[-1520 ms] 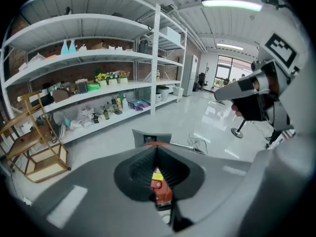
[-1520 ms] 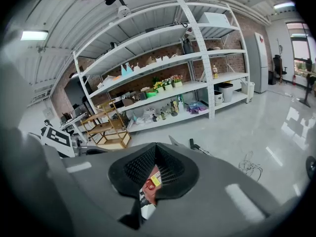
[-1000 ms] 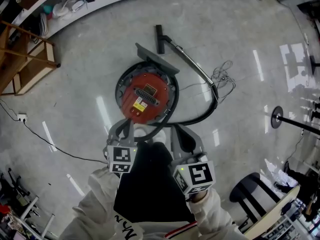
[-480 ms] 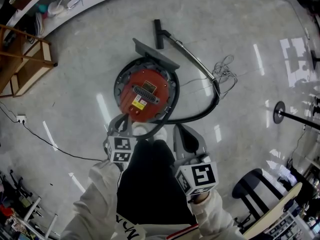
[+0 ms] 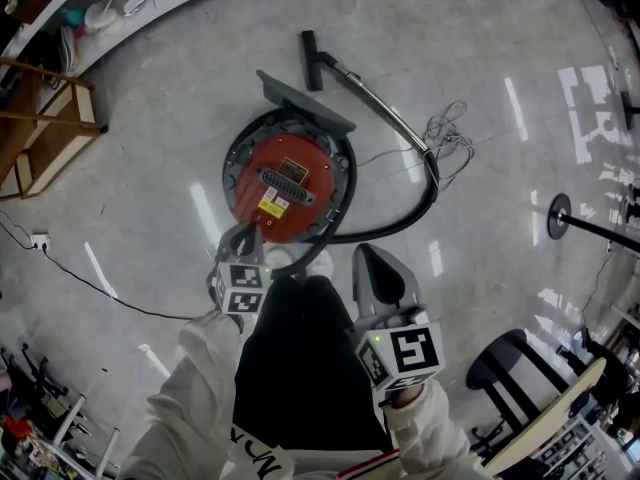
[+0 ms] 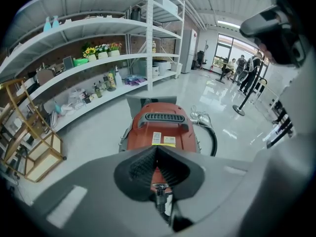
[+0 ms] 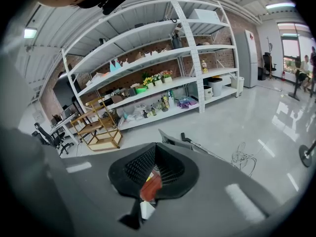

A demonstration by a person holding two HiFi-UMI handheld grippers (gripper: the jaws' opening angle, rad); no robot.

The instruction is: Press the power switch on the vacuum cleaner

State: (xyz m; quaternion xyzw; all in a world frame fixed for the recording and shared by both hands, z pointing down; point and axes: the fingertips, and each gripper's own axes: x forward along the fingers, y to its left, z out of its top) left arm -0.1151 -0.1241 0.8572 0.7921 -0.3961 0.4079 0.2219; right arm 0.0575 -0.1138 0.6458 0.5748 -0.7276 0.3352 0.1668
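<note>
On the pale polished floor [image 5: 150, 168], a round red vacuum cleaner [image 5: 285, 181] with a dark rim, roughly midway between the shelving along the far edge and the person's legs. Black hose [image 5: 405, 218] curling from its near side out to the right, then joined to a metal wand [image 5: 378, 101] running toward the far edge and ending in a black floor nozzle [image 5: 311, 60]. Grey flat panel [image 5: 305, 103] touching the far rim of the vacuum cleaner. Loose coil of thin cable [image 5: 447, 133] just beside the wand.

Left tongs [image 5: 245, 238] closed, tips together with nothing clamped, hovering over the near rim of the vacuum cleaner. In the left gripper view, the same tongs [image 6: 157, 149] pointed at the red body, with a grilled handle and two labels above the tips and a black cord end below them. Power switch not made out in any view. Impossible to tell whether touching the casing or not.

Right tongs [image 5: 372, 258] also closed and empty, held nearer the person, to the right of the vacuum cleaner and close to the hose loop. In the right gripper view [image 7: 155, 146], tips met, with a sliver of red visible behind them.

Wooden rack [image 5: 45, 118] near the left edge. Socket block [image 5: 41, 237] with a black cord trailing across the floor. Round stand base [image 5: 557, 216] and black chair [image 5: 482, 366] toward the right edge.
</note>
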